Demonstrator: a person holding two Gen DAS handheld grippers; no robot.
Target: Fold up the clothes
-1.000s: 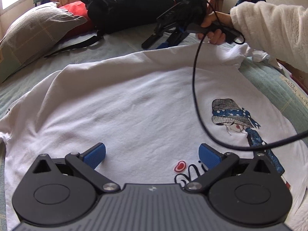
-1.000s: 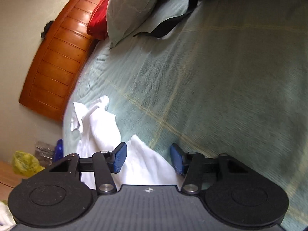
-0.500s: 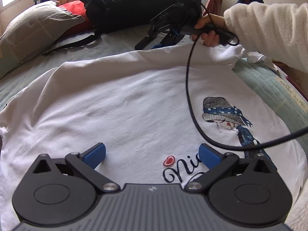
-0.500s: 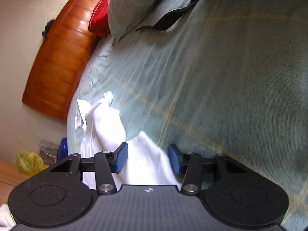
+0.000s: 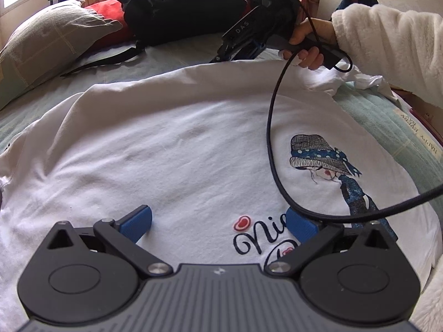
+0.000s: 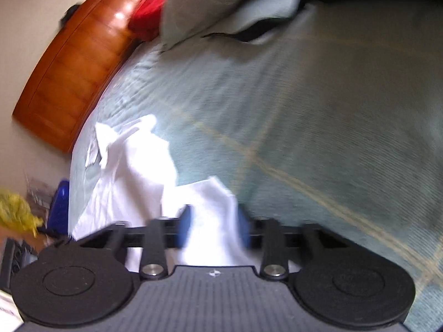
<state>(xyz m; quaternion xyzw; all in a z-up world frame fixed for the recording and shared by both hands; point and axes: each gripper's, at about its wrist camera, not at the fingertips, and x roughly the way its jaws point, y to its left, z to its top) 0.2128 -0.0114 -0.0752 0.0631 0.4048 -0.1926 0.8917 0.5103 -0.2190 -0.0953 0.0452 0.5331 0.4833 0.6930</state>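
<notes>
A white T-shirt with a printed girl in a hat and dark lettering lies spread on the bed. My left gripper hovers low over its near part, open, with nothing between its blue pads. At the shirt's far edge a hand in a fluffy white sleeve holds my right gripper. In the blurred right wrist view the right gripper has a bunched fold of the T-shirt filling the gap between its pads, and its jaws are opening. A black cable loops over the shirt.
The bed has a pale green checked cover. A grey pillow, a red cushion and a black backpack lie at its far end. A wooden headboard stands at the left. Papers lie at the right edge.
The T-shirt has slid away from my left gripper, so more of the lettering shows. The right gripper has rolled and shifted, and the fabric now stands bunched up between its pads.
</notes>
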